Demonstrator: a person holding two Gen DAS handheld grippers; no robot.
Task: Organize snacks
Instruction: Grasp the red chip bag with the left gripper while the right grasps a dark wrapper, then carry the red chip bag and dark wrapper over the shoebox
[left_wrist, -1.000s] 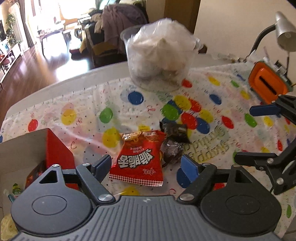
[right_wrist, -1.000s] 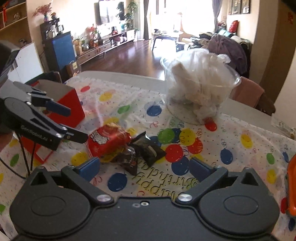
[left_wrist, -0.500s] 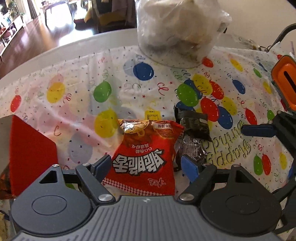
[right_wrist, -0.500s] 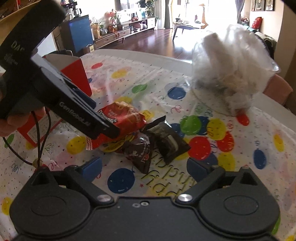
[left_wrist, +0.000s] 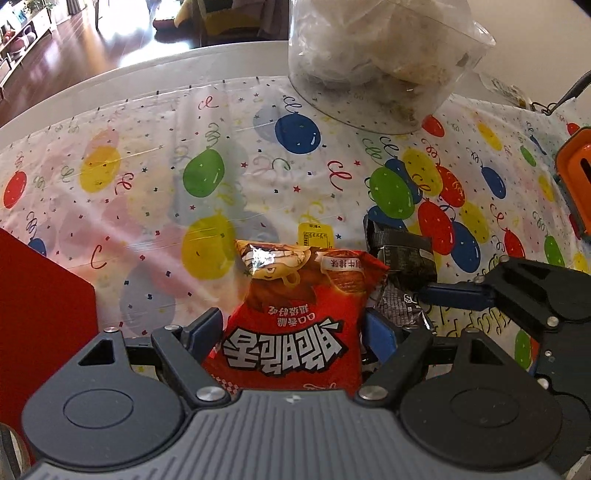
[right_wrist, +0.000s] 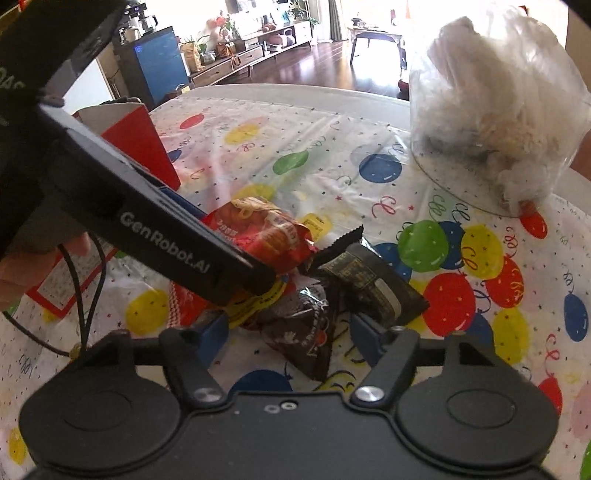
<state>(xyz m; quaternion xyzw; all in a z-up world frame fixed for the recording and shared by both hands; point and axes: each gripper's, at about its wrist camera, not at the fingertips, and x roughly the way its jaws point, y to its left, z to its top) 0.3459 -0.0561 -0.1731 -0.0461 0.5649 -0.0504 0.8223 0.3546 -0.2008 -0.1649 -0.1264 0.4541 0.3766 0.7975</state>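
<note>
A red snack bag (left_wrist: 291, 325) lies flat on the balloon tablecloth (left_wrist: 147, 147). My left gripper (left_wrist: 291, 332) stands open over it, one blue pad on each side of the bag. From the right wrist, one left finger (right_wrist: 184, 251) crosses over the red bag (right_wrist: 266, 229). A crumpled dark brown packet (right_wrist: 299, 332) sits between the fingers of my right gripper (right_wrist: 288, 341), whose jaws are closing; the pads stand clear of it. A flat black packet (right_wrist: 373, 291) lies just behind, touching it. A right finger (left_wrist: 458, 295) reaches these dark packets (left_wrist: 399, 254).
A red box (left_wrist: 40, 302) stands at the left, also in the right wrist view (right_wrist: 140, 144). A clear tub (left_wrist: 376, 55) stuffed with white bags sits at the far edge. An orange object (left_wrist: 576, 177) is at the right. A hand (right_wrist: 22, 269) holds the left gripper.
Both grippers have come down toward the snacks. The left one now straddles the red bag. The right one's jaws have narrowed around the dark brown packet.
</note>
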